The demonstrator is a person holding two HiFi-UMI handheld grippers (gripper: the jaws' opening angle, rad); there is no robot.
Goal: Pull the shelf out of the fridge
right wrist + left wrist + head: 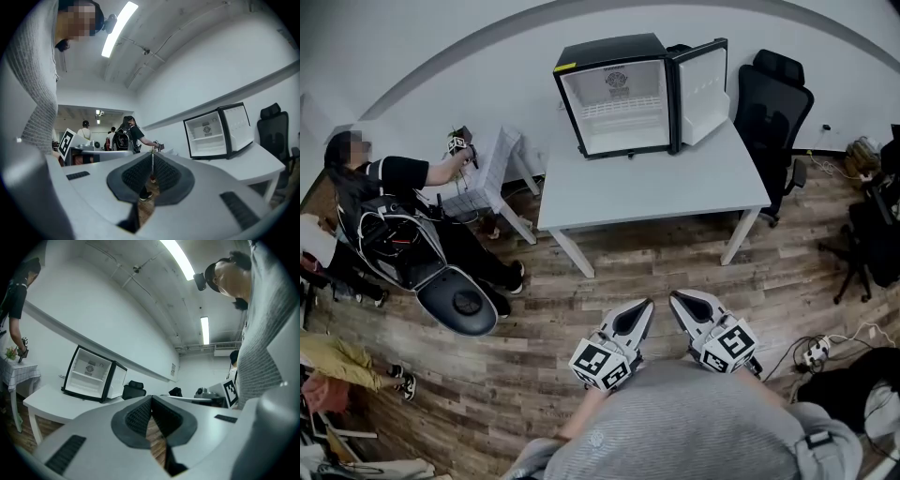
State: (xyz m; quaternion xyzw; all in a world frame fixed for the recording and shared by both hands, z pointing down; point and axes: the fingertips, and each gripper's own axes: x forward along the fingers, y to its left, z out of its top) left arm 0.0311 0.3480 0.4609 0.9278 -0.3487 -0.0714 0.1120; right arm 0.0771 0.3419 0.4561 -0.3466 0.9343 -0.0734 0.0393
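Held the left tongs [643, 307] level and low before the torso, jaws pressed together on nothing; held the right tongs [675, 298] just beside, level too, jaws likewise closed and empty; angled both tips slightly toward each other.

No print is legible, even on the fridge [619, 112].

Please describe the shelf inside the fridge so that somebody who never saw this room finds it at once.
On the white table stands a small black fridge with its door swung open to the right. The shelf is the thin white rack across the middle of the interior, the only piece running side to side.
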